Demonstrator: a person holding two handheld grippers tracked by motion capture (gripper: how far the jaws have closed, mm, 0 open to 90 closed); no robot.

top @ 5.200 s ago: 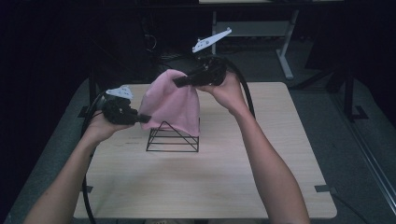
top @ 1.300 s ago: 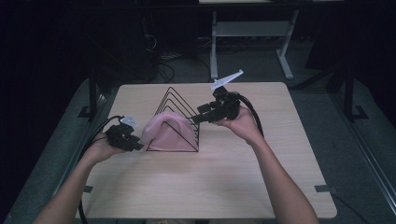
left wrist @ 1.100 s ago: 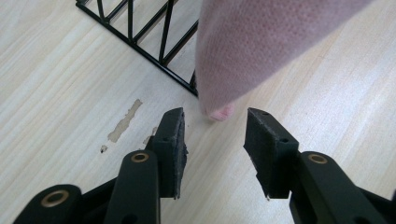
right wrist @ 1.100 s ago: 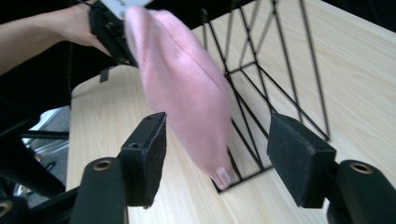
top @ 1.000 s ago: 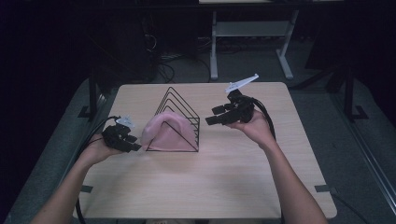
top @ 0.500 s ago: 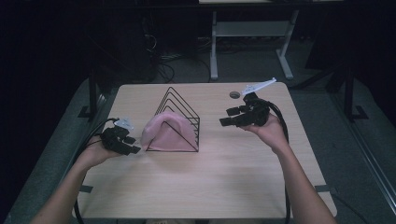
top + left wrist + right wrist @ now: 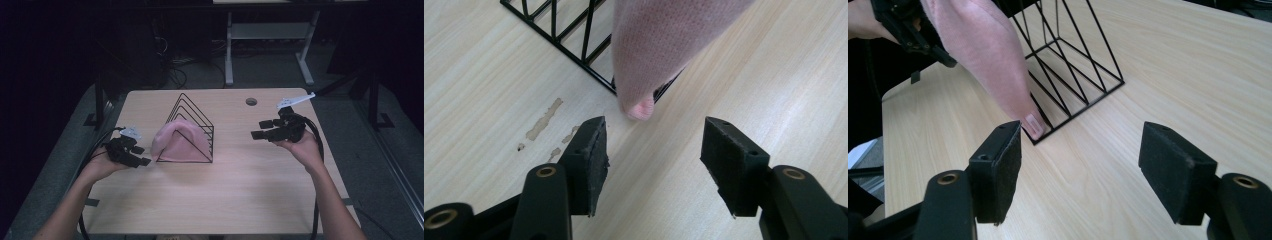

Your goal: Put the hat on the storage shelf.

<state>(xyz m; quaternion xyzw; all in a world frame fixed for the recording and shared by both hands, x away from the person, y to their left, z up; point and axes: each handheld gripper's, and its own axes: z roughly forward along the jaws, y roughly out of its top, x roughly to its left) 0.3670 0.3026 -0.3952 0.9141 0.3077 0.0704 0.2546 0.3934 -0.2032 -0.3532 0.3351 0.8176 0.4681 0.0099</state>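
Observation:
A pink cloth (image 7: 177,142) hangs draped over the near end of a black wire triangular rack (image 7: 192,125) at the table's middle. In the left gripper view the pink cloth (image 7: 664,45) ends in a corner just above the wood, ahead of the jaws. My left gripper (image 7: 141,156) stands open close to the cloth's left side, nothing between its pads (image 7: 589,160). My right gripper (image 7: 260,129) is open too, held well to the right of the rack and pointing at it. Its own view shows the rack (image 7: 1073,75) and cloth (image 7: 988,55) beyond the jaws.
The wooden table (image 7: 225,195) has a round cable hole (image 7: 251,101) at the back right. Scuff marks (image 7: 544,120) mark the wood near the left gripper. Cables trail from both grippers. Desk legs (image 7: 305,65) and dark floor lie behind the table.
The cloth, earlier held up by both grippers, now rests on the rack. The right gripper has let go and drawn away to the right; the left gripper has released the cloth's left side.

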